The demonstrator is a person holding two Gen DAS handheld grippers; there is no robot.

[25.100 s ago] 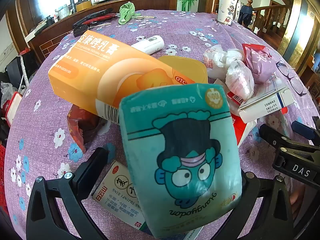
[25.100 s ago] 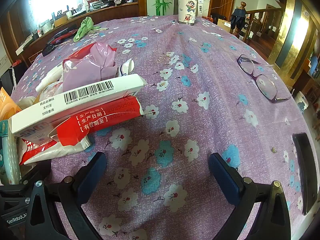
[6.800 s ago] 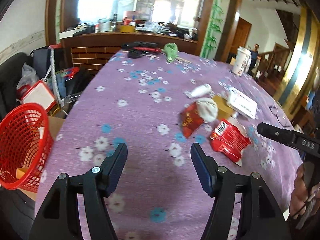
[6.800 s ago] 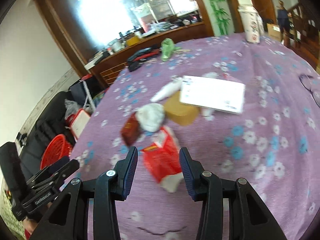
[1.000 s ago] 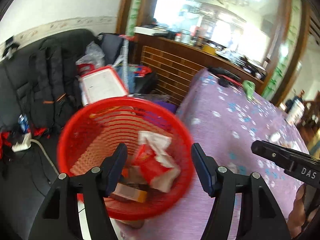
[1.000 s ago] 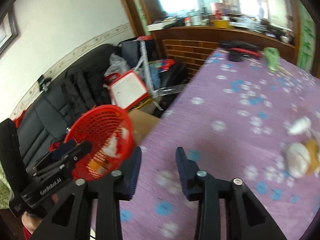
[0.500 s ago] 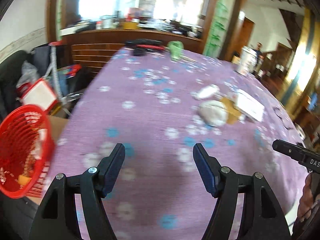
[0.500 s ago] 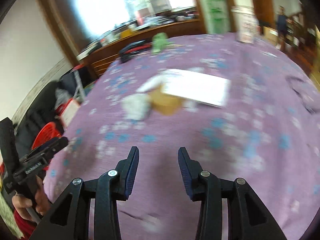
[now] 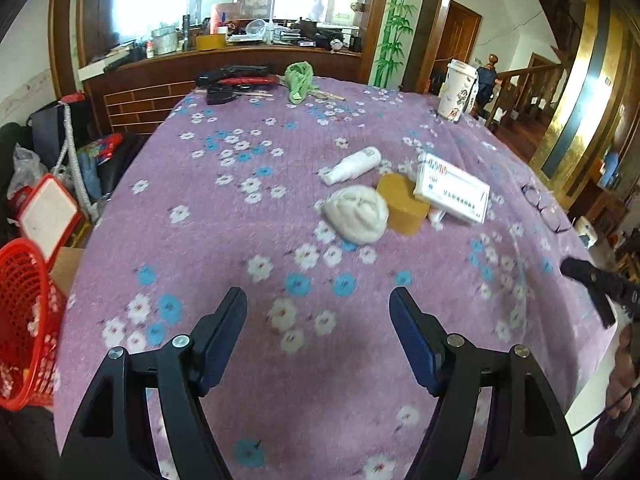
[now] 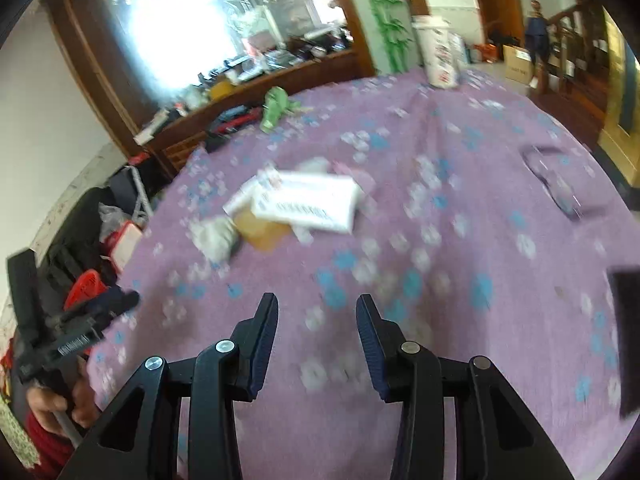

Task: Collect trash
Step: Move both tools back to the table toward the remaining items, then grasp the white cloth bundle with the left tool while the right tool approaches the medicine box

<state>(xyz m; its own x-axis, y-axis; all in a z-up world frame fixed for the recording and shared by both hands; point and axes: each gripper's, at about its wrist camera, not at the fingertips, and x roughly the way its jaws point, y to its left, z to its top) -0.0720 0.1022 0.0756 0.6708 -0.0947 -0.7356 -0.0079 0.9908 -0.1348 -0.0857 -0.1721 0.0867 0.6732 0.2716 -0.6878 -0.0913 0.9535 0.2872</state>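
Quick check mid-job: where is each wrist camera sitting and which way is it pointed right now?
Left wrist: rides the left hand-held gripper, open, above the table's near edge, facing the wad, yellow box and white box; basket at left.
Right wrist: rides the right hand-held gripper, open, facing the same pile; the left hand shows.
Shared: pile, green cloth, cup.

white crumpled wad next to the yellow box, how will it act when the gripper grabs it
The white crumpled wad looks soft and wrinkled, so it will probably squash rather than resist. It seems light for its bulk. Its lumpy shape makes rolling unlikely, though a push might slide it against the yellow box.
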